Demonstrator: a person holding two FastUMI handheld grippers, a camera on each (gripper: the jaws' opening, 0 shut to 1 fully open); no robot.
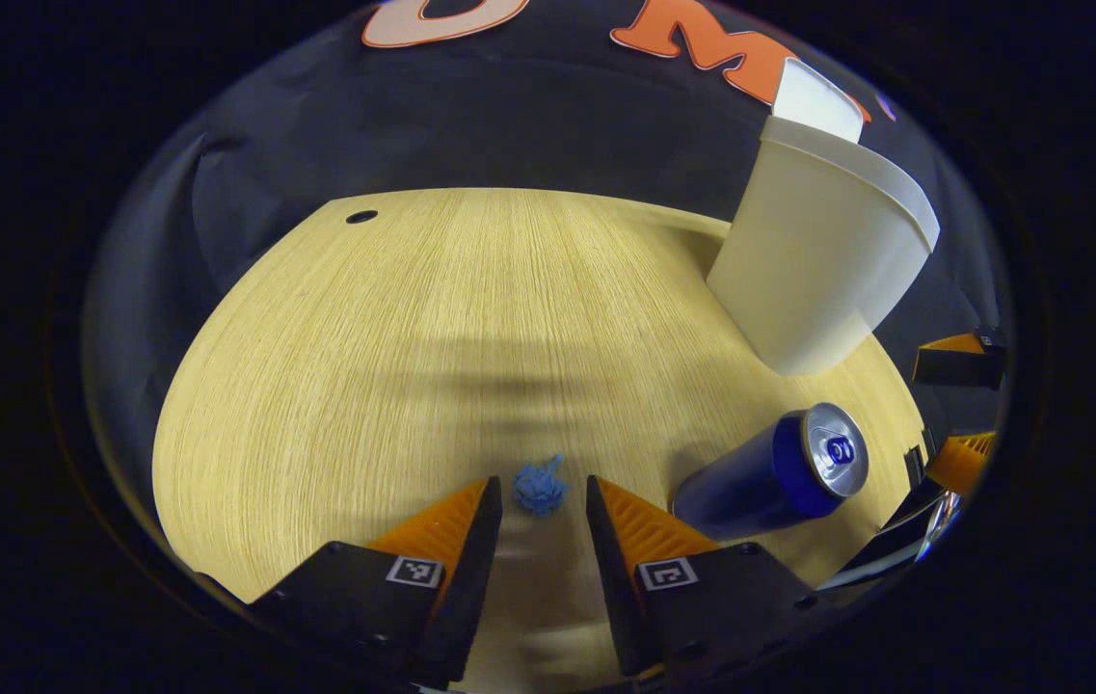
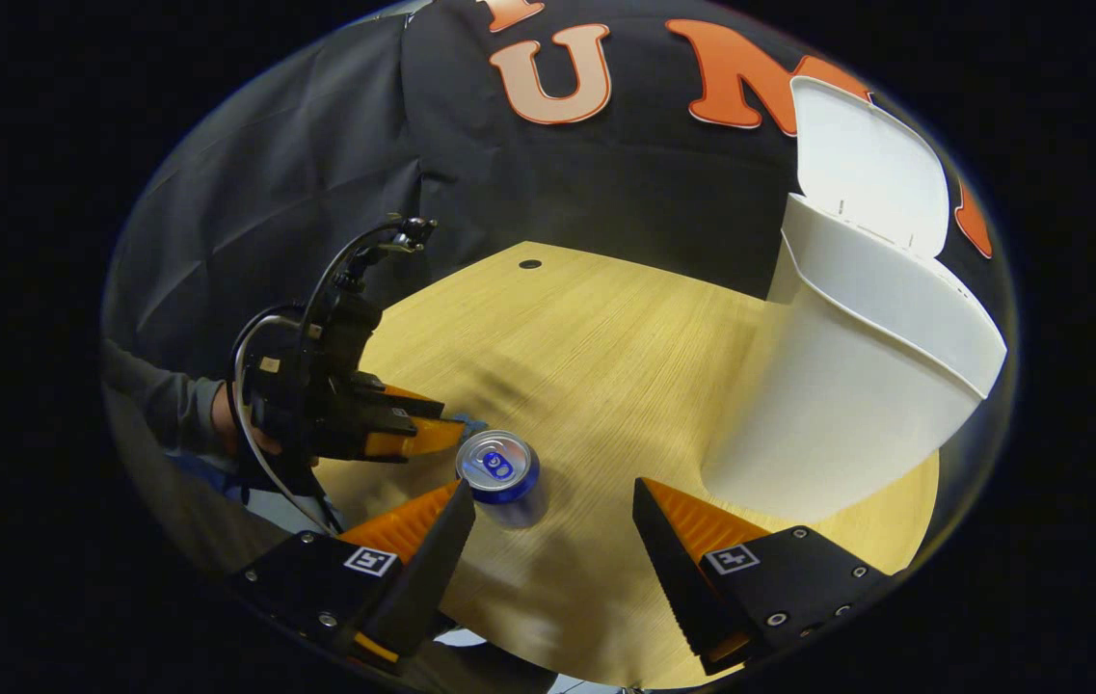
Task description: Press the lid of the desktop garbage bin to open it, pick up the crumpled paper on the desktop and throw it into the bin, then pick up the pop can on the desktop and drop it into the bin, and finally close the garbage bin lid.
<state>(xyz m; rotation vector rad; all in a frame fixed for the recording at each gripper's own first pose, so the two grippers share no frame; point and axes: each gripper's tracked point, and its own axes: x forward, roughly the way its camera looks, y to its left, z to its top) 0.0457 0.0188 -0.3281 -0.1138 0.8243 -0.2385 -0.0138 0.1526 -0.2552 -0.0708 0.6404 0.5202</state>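
In the left gripper view the left tongs (image 1: 542, 501) stand apart with their fingers low over the wooden desk (image 1: 432, 318), and the small blue crumpled paper (image 1: 540, 487) lies on the desk right in the gap between the tips; whether either finger touches it I cannot tell. The blue pop can (image 1: 774, 474) stands upright on the desk at about 3 o'clock from the paper, near but apart from it. At 1 o'clock the white garbage bin (image 1: 817, 280) stands on the desk with its lid (image 1: 817, 96) raised behind the opening. In the right gripper view the right tongs (image 2: 555, 506) are spread wide, holding nothing, with the pop can (image 2: 499, 474) just beside the tip of the finger on the view's left side, and contact there is unclear. The garbage bin (image 2: 846, 386) rises at 2 o'clock, its lid (image 2: 866, 164) tipped up and open. At 9 o'clock the left tongs (image 2: 451, 432) reach in over the desk (image 2: 605, 337), held by a hand (image 2: 239, 429) in a grey sleeve (image 2: 157, 400), with the tips close to the can's far side
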